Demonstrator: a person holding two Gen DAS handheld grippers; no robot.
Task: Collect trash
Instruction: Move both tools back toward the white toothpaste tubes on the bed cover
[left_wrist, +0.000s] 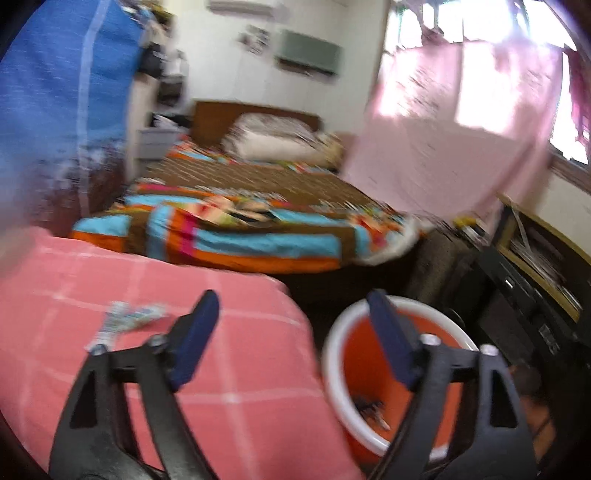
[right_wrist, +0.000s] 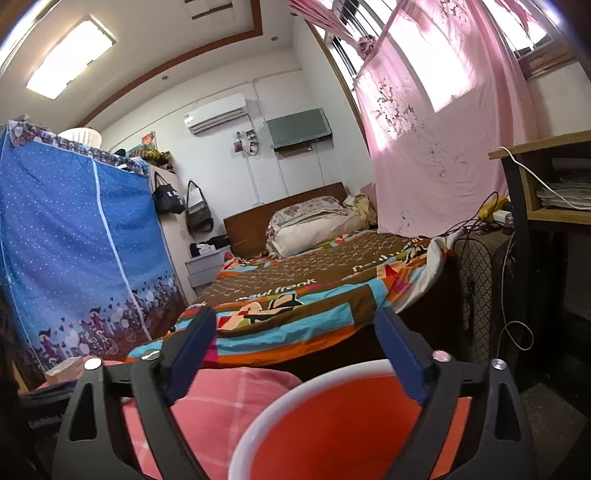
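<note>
Pink cover: a checked pink bed (left_wrist: 110, 280) carries the trash; a crumpled wrapper (left_wrist: 125, 321) lies near its left side, well back from the right edge.
Bin: orange with a white rim (left_wrist: 332, 354), it stands on the floor just beside the bed's right edge; some dark scraps already sit at its bottom.
Left hand-held gripper (left_wrist: 291, 325): jaws spread wide, nothing between them; it hangs over the bed's right edge, one finger above the cover, the other above the bin.
Right hand-held gripper (right_wrist: 295, 347): jaws also wide apart and empty, held over the bin (right_wrist: 258, 424) mouth; its view of the wrapper is cut off.
Step in hand: probably going for the wrapper with the left gripper.
How to do it well: swing left across the cover, come down so the fingers straddle the wrapper, and pinch the paper alone; the cover is soft and could bunch up into the grip.
Carry: lift clear of the cover before crossing to the bin, and release only once past the rim.
Blur: the left view is smeared, so what the wrapper is made of cannot be told.
</note>
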